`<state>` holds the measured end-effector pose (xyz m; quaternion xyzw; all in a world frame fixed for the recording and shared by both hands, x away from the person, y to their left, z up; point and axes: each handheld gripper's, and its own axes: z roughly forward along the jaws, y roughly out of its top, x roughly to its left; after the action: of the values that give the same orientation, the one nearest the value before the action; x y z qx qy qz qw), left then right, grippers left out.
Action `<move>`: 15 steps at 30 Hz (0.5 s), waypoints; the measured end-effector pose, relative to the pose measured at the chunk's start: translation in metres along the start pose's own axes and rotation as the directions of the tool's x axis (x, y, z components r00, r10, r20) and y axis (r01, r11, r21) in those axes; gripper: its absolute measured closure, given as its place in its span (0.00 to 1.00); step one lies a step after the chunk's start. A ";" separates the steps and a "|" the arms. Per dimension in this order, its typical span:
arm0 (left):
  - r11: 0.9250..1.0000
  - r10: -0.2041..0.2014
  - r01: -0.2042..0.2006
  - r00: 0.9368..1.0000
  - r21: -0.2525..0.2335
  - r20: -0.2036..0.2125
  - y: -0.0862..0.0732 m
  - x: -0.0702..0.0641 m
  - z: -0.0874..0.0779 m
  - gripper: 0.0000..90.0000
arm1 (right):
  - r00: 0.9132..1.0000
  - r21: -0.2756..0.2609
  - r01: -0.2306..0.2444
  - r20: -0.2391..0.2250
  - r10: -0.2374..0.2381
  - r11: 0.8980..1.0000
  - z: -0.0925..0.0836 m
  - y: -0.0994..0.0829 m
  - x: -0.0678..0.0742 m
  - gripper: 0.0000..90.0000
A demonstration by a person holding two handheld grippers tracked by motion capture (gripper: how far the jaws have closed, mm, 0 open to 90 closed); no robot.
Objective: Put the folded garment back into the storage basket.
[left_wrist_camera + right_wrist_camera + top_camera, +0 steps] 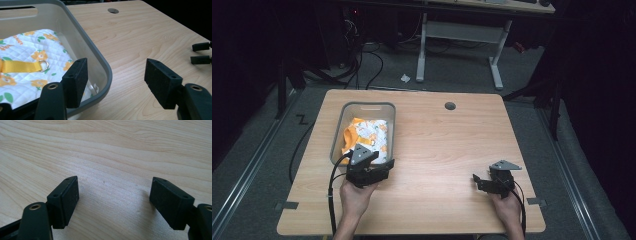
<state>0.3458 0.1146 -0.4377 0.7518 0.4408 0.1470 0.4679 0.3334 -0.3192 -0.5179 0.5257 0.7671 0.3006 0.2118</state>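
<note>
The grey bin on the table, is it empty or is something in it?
Not empty: the grey bin holds a quilted floral cloth with a yellow strap.

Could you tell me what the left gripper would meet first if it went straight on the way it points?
Probably the grey bin's near corner rim, which sits between the left gripper's open jaws.

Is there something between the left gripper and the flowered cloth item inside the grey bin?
Yes. The grey bin's near corner rim stands between the open left gripper and the flowered cloth item. One jaw is over the bin, the other over the table.
</note>
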 end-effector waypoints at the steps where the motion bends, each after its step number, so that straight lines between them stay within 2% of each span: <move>1: 1.000 -0.001 0.001 1.000 0.002 0.006 -0.001 -0.001 0.000 0.40 | 1.000 0.001 -0.002 0.000 0.002 1.000 0.000 0.000 0.000 0.26; 15: 1.000 0.025 -0.026 0.997 0.016 0.067 -0.008 -0.021 0.013 0.40 | 1.000 0.001 -0.002 0.001 0.002 1.000 0.000 0.000 0.000 0.26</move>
<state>0.3378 0.0915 -0.4471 0.7658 0.4165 0.1238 0.4740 0.3333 -0.3191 -0.5179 0.5264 0.7668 0.3003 0.2115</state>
